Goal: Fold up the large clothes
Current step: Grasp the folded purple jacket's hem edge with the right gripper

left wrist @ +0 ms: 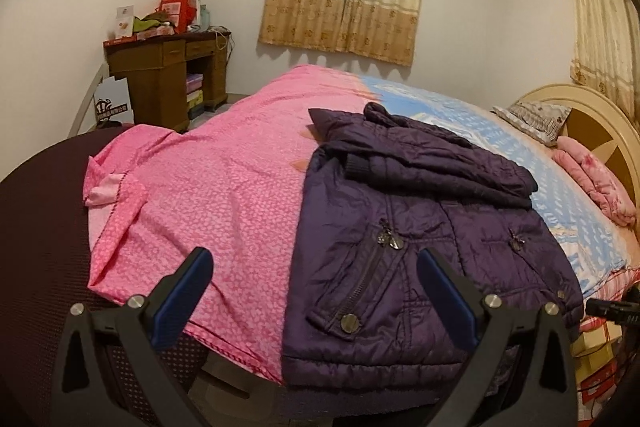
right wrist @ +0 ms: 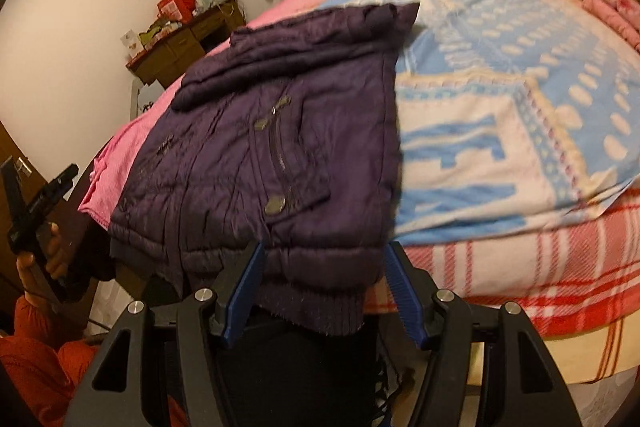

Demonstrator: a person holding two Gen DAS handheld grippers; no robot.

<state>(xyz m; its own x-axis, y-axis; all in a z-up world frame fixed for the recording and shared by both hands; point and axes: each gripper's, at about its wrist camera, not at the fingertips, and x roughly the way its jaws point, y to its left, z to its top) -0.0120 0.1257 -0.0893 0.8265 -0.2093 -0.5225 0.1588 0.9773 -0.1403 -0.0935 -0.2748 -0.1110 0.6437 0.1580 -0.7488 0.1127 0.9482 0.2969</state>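
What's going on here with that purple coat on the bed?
A person is folding a purple jacket on the bed, holding a two-finger gripper in each hand. Its sleeves are folded across the top. Both the left gripper and right gripper are open at the jacket's near hem, gripping nothing.

The left tool (left wrist: 314,281) hangs spread wide with nothing between its blue pads, just above the bed's (left wrist: 40,227) near edge. A purple jacket (left wrist: 420,239) lies folded there, sleeves laid across its top, partly on a pink sheet (left wrist: 224,187) and partly on a blue blanket (left wrist: 500,139).
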